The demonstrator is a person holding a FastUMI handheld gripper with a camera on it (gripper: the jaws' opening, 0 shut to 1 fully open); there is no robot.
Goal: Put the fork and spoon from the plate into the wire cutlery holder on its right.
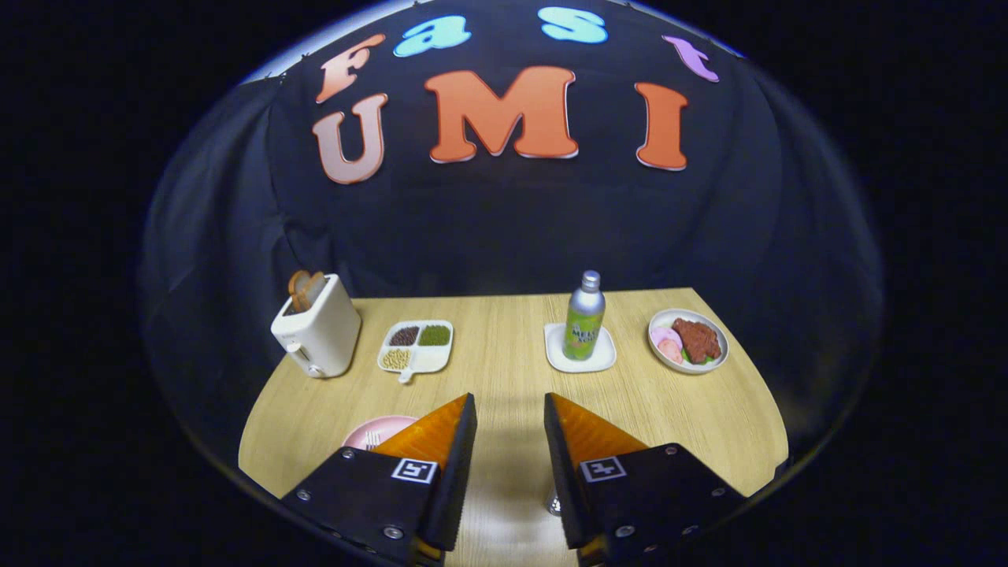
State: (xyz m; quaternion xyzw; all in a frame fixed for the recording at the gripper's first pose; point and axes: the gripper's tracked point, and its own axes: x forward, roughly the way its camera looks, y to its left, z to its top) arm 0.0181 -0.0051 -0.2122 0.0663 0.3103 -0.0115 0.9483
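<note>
A white toaster (317,336) holding bread, a divided tray (416,347) of beans, a metal bottle (584,317) on a square coaster (580,352) and a round plate of food (687,340) are lining the far wooden table (504,386). The gripper (509,421) is hovering released, fingers apart and grasping nothing. The pink plate (376,431) carrying the fork (372,439) is lying behind the left finger; a small metal part (554,502) is showing just beside the right finger.

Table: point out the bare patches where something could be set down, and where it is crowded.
Bare wood runs down the table between the divided snack tray and the bottle on its coaster, on toward the open gripper. More lies this side of the food plate. Crowded: toaster beside tray; pink plate behind one finger.
</note>
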